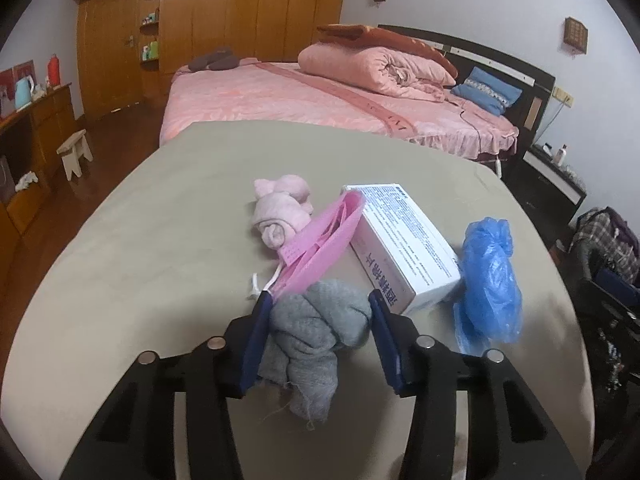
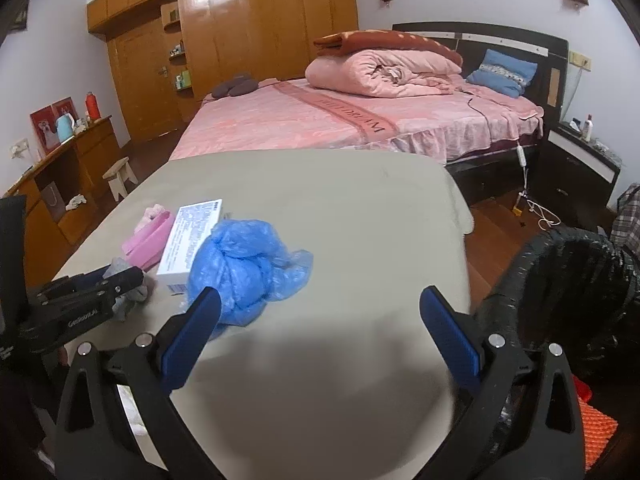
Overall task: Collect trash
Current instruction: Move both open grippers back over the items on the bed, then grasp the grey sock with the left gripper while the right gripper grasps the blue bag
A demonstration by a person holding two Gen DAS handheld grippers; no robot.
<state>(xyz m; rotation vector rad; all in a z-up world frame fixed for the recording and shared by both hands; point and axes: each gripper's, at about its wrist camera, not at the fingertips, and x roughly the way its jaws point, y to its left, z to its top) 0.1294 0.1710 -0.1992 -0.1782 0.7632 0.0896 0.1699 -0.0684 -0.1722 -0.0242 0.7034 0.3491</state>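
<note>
On the beige table (image 1: 120,240) we are pinching the knotted grey cloth (image 1: 316,332) in the left gripper (image 1: 320,320), first pickup underway; right gripper (image 2: 320,312) is hanging spread beside the blue plastic bag (image 2: 244,272). Next we are lifting toward the black bin (image 2: 572,288) (probably).

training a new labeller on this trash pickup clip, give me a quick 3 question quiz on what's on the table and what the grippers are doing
1. True or false: the left gripper has its pads around the grey knotted cloth.
2. Multiple choice: what lies nearest the right gripper? A) the white printed box B) the crumpled blue plastic bag C) the rolled pink cloth
3. Fill in: the pink plastic piece leans against the white ____.

Key: 1 true; 2 B, beside its left finger, jaws wide with nothing between them; 3 box.
</note>
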